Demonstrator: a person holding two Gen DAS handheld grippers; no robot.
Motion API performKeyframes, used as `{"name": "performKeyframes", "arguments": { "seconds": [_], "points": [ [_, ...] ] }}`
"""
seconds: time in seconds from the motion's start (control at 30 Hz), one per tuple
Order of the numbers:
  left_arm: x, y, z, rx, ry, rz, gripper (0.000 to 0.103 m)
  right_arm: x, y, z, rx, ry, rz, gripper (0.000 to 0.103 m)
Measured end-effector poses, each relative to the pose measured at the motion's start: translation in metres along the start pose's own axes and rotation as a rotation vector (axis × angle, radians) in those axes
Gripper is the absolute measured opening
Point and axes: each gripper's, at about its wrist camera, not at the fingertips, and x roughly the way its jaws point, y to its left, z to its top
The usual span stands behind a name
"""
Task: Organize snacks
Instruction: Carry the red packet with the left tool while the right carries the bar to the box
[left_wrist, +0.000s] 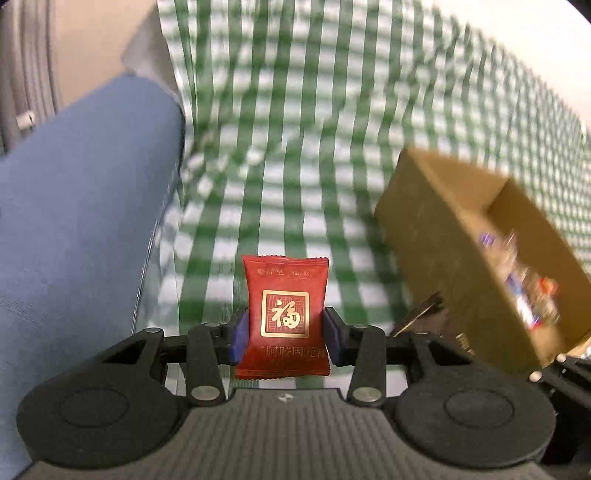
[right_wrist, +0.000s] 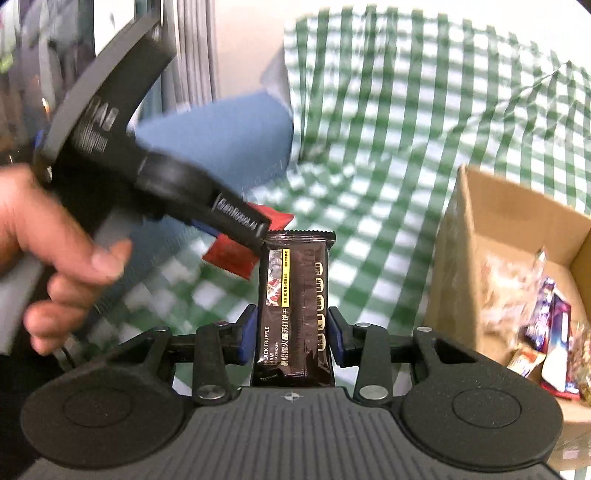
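Left claw (left_wrist: 285, 334) grips a red snack packet (left_wrist: 284, 306) w/ gold characters, blue pads pressed on both sides, packet upright at bottom centre of left wrist view. Right claw (right_wrist: 293, 338) is clamped on a dark brown cracker pack (right_wrist: 297, 306) marked "Black Truffle Ham", also upright, bottom centre of right wrist view. Both held above green-white checked cloth (left_wrist: 295, 110) on the counter. Cardboard box (left_wrist: 461, 251) sits at right edge in both views, open top, w/ assorted wrapped snacks (right_wrist: 546, 332) inside, blurred. Blue cushion-like thing (left_wrist: 81, 203) fills left side. In right wrist view, a person's hand (right_wrist: 48, 258) at left holds the other claw's grey handle; red packet shows at centre just beside the brown pack's top
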Motion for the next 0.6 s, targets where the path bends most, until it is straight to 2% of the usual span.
{"name": "performKeyframes", "arguments": {
  "seconds": [0.1, 0.23, 0.37, 0.5, 0.6],
  "points": [
    [-0.016, -0.003, 0.002, -0.019, -0.069, -0.012, 0.046, -0.026, -0.014, 0.014, 0.027, -0.068, 0.004, 0.041],
    [-0.033, -0.016, 0.006, -0.018, -0.151, -0.033, 0.046, -0.071, -0.045, 0.037, 0.068, -0.2, -0.008, 0.041],
    [-0.044, -0.037, 0.007, -0.004, -0.213, -0.051, 0.046, -0.111, -0.087, 0.05, 0.088, -0.315, -0.069, 0.041],
    [-0.047, -0.056, 0.008, 0.02, -0.251, -0.079, 0.047, -0.127, -0.142, 0.051, 0.118, -0.358, -0.172, 0.041],
    [-0.045, -0.063, 0.01, 0.011, -0.261, -0.102, 0.047, -0.13, -0.177, 0.042, 0.14, -0.35, -0.252, 0.041]
  ]
}}
